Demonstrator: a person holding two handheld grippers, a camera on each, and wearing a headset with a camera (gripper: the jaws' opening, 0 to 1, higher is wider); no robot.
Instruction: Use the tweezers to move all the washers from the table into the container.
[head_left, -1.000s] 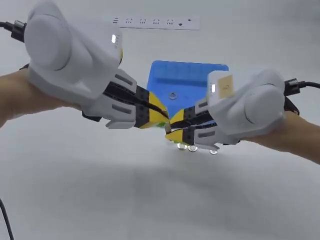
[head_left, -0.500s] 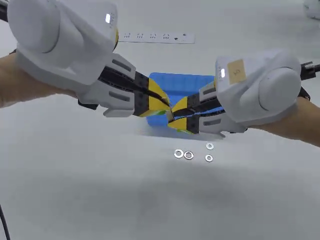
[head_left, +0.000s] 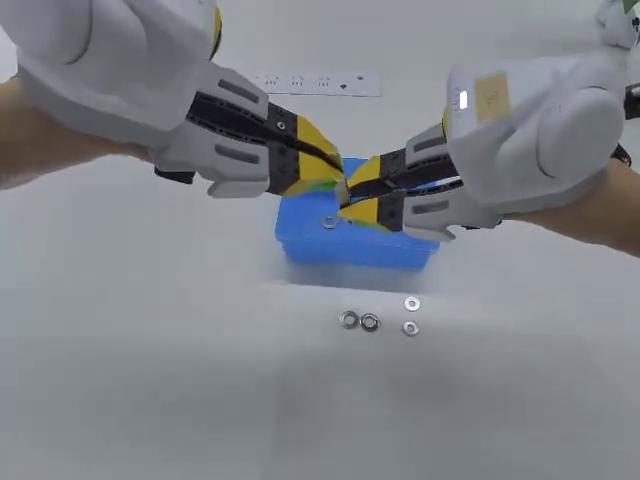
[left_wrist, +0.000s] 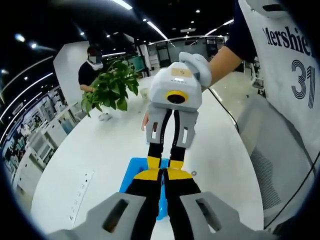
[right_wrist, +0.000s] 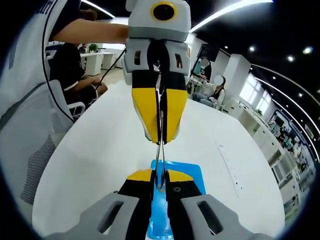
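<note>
A broad white counter stretches through an open office under a dark ceiling with long light strips and small spotlights. A power strip lies toward its far edge. Beyond stands a leafy potted plant, with a person behind it. A grey mesh chair sits beside the counter.

Left gripper, right gripper: white shells, black-yellow jaws; white jersey numbered 31.

Washers on tbl before container
</note>
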